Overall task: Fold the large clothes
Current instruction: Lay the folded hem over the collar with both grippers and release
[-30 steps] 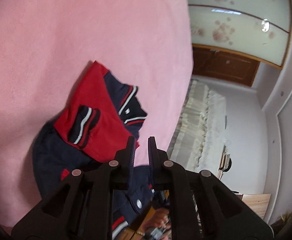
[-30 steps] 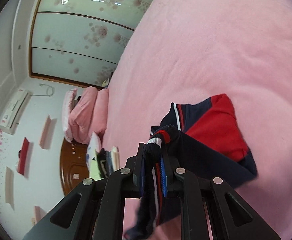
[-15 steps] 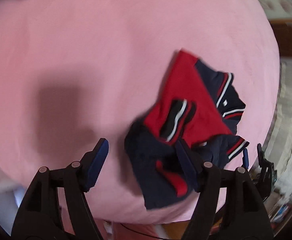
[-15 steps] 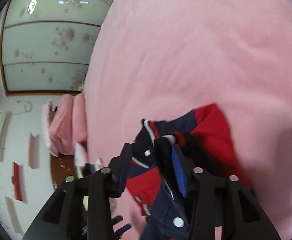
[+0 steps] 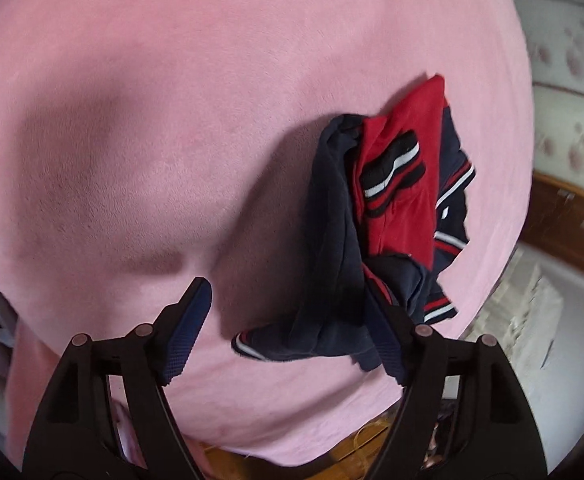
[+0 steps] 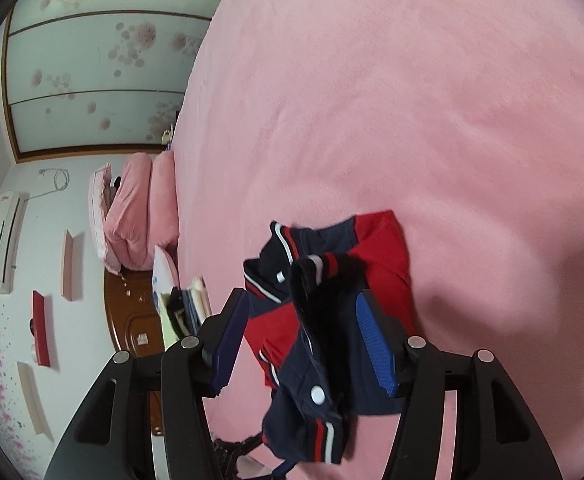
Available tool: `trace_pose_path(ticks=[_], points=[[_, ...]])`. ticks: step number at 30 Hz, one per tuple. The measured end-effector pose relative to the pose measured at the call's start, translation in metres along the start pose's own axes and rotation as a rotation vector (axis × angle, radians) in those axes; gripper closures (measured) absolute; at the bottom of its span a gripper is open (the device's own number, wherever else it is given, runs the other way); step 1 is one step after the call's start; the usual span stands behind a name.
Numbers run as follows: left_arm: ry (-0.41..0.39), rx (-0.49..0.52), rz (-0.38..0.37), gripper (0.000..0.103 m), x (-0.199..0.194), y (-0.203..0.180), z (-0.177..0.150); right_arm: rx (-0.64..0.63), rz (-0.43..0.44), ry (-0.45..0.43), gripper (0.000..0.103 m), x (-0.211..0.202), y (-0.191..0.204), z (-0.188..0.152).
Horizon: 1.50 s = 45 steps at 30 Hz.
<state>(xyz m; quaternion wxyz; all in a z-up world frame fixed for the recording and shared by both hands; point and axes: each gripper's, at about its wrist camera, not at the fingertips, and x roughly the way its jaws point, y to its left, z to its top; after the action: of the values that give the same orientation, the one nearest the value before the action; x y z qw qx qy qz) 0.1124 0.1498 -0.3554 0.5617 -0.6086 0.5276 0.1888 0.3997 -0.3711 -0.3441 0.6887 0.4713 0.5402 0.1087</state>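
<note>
Surface: you're working over a pink plush bedspread (image 5: 172,120) that fills nearly all of both views, with soft grey shadows lying across it.
Left gripper (image 5: 288,320): your jaws stand wide apart here, nothing pinched between the blue pads (image 5: 190,320); the right-hand finger sits in front of the garment's dark edge, and you can't tell from this view whether it touches the cloth.
Right gripper (image 6: 301,336): your jaws are spread here too, and a dark fold of the garment hangs in the gap between the pads without being squeezed.
Garment: the navy-and-red jacket (image 5: 395,216) lies bunched on the bedspread near its front edge, close ahead of both tools.
Left view only: you see a striped black, white and red cuff (image 5: 391,164) resting on the red panel, and a long navy fold running down toward your fingers, ending in a striped hem.
Right view only: you get a white snap button (image 6: 317,393) on the navy placket close to the lens, the striped hem drooping over the bed's edge, and the red panel lying flat beyond it.
Containers: none shows in either view, so nothing holds the jacket but the bed.
Farther back, right view: pink pillows (image 6: 140,212) are piled at the bed's far end against a wooden headboard (image 6: 132,320), with a small stack of folded things (image 6: 184,308) beside them.
Farthest: a wall air conditioner (image 6: 4,236), and pale sliding doors with a blossom pattern (image 6: 104,56), which the left view catches only as a sliver at its right edge.
</note>
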Motion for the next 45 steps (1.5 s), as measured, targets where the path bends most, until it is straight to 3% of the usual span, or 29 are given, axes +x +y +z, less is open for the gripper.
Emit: trace_pose_path(ticks=[3, 6, 12, 19, 22, 24, 29, 32, 37, 40, 41, 43, 44, 45], points=[[-0.029, 0.013, -0.047, 0.030, -0.006, 0.009, -0.002, 0.008, -0.013, 0.027, 0.046, 0.000, -0.008, -0.001], [-0.015, 0.033, -0.016, 0.028, -0.004, 0.016, -0.006, 0.010, -0.021, 0.061, 0.046, 0.004, -0.017, -0.008], [0.018, -0.060, -0.083, 0.026, 0.018, 0.039, -0.019, -0.019, -0.037, 0.111, 0.046, 0.023, -0.008, -0.012], [0.019, -0.123, -0.186, 0.022, 0.010, 0.068, -0.032, -0.087, -0.014, 0.179, 0.046, 0.060, 0.018, -0.013], [0.035, -0.077, -0.205, 0.020, 0.008, 0.072, -0.037, -0.117, -0.027, 0.205, 0.047, 0.074, 0.030, -0.011], [0.068, -0.016, -0.202, 0.020, 0.010, 0.068, -0.044, -0.134, -0.040, 0.221, 0.052, 0.085, 0.034, -0.012], [0.136, 0.137, -0.151, 0.020, 0.016, 0.056, -0.063, -0.172, -0.047, 0.231, 0.089, 0.113, 0.038, -0.024], [0.139, 0.190, -0.083, 0.020, 0.028, 0.048, -0.069, -0.185, -0.024, 0.228, 0.093, 0.123, 0.043, -0.029], [0.096, 0.227, -0.118, 0.020, 0.040, 0.035, -0.061, -0.207, -0.028, 0.223, 0.094, 0.128, 0.025, -0.045], [0.031, 0.285, -0.064, 0.020, 0.043, 0.023, -0.056, -0.209, -0.022, 0.229, 0.094, 0.125, 0.024, -0.046], [0.023, 0.292, -0.039, 0.026, 0.045, 0.021, -0.053, -0.210, -0.015, 0.236, 0.094, 0.123, 0.023, -0.046], [0.037, 0.310, 0.005, 0.050, 0.050, 0.013, -0.050, -0.214, -0.013, 0.237, 0.094, 0.122, 0.023, -0.047], [0.044, 0.343, -0.003, 0.068, 0.048, 0.007, -0.051, -0.214, -0.012, 0.238, 0.094, 0.120, 0.022, -0.046], [0.047, 0.381, -0.028, 0.077, 0.044, 0.000, -0.054, -0.214, -0.013, 0.237, 0.094, 0.121, 0.020, -0.047]])
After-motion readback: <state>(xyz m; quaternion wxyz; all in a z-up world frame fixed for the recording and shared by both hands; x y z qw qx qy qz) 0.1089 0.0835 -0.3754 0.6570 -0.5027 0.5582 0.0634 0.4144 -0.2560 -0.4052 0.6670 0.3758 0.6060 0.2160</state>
